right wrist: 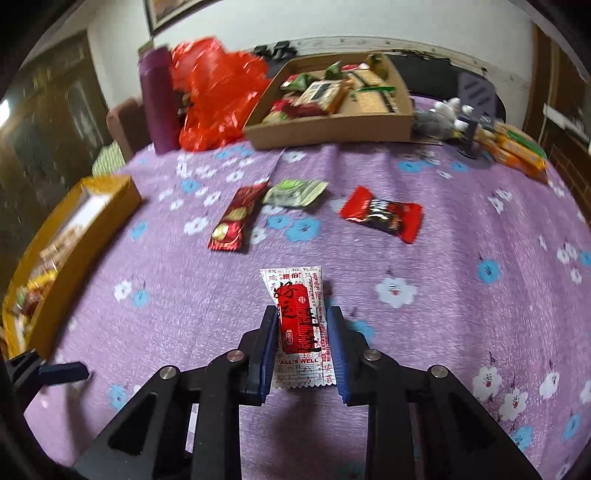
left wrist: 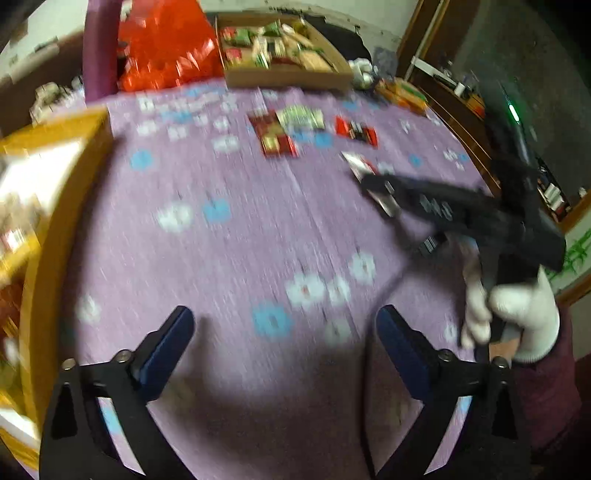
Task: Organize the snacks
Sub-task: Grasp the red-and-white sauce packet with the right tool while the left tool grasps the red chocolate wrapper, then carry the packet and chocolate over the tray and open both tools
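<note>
Above the purple flowered table, the right gripper jaws clamp a white-and-red snack packet; the left gripper jaws gape wide, empty.

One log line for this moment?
right gripper: shut on white-and-red snack packet | left gripper: open, empty | loose on cloth: three packets

A round worktop draped in a lilac cloth printed with white and blue blossoms fills the room's middle. Behind it stands a whitewashed wall, scuffed and dark-stained along a pale ledge. A dark-framed picture hangs on that wall near the top edge. Dark brown wooden cabinets stand at one side, and brown wooden shelving crowded with small items at the other. The lighting is dim and indoor.
</note>
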Available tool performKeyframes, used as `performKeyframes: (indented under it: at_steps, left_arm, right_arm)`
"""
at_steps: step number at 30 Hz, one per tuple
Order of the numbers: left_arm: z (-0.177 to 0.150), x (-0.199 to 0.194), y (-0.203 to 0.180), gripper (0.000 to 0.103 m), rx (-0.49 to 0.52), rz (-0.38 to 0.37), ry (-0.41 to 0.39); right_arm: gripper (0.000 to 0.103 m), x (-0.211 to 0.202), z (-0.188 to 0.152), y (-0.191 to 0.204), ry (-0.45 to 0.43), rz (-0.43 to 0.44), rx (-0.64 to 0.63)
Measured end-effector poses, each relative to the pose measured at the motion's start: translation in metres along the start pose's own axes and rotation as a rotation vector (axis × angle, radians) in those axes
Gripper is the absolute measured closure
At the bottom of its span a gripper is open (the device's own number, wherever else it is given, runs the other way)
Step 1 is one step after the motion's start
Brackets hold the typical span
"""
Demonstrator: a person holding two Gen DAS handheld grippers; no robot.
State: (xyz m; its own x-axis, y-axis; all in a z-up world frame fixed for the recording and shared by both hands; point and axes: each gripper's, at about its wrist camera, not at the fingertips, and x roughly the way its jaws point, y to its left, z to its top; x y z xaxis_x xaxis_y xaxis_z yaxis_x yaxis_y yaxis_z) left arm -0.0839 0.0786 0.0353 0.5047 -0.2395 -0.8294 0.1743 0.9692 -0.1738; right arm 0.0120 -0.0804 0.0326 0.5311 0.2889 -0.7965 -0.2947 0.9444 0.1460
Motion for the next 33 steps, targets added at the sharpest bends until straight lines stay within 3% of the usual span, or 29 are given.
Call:
performKeyframes:
  at_steps: [5, 12, 18, 20, 22, 24, 25, 28, 33]
  left_arm:
    - [0.053, 0.015, -0.004, 0.041, 0.031, 0.034, -0.022]
    - [0.118, 0.081, 0.022, 0.041, -0.069, 0.030, -0.013]
    - [0.135, 0.110, 0.012, 0.041, 0.044, 0.160, 0.000]
    - [0.138, 0.113, 0.008, 0.041, 0.072, 0.172, -0.005]
    - [0.140, 0.114, 0.005, 0.048, 0.088, 0.155, -0.015]
    - [0.142, 0.114, 0.002, 0.073, 0.108, 0.149, -0.023]
    - [0.141, 0.113, -0.001, 0.080, 0.130, 0.152, -0.025]
    - [0.142, 0.112, -0.005, 0.080, 0.162, 0.181, -0.026]
    - [0.131, 0.097, 0.006, 0.080, 0.113, 0.144, -0.044]
  right_arm:
    - [0.075, -0.002, 0.004, -0.022, -0.024, 0.047, 0.093]
    - [0.074, 0.003, 0.001, -0.030, -0.010, 0.081, 0.146]
    - [0.073, 0.005, 0.002, -0.031, -0.013, 0.088, 0.145]
    - [0.073, 0.005, 0.003, -0.034, -0.013, 0.104, 0.165]
    - [0.073, 0.006, 0.003, -0.037, -0.011, 0.118, 0.185]
    - [0.073, 0.006, 0.003, -0.038, -0.012, 0.126, 0.199]
    - [0.073, 0.006, 0.002, -0.038, -0.014, 0.124, 0.198]
    - [0.073, 0.005, 0.001, -0.035, -0.020, 0.107, 0.183]
    - [0.074, 0.003, -0.001, -0.031, -0.033, 0.090, 0.169]
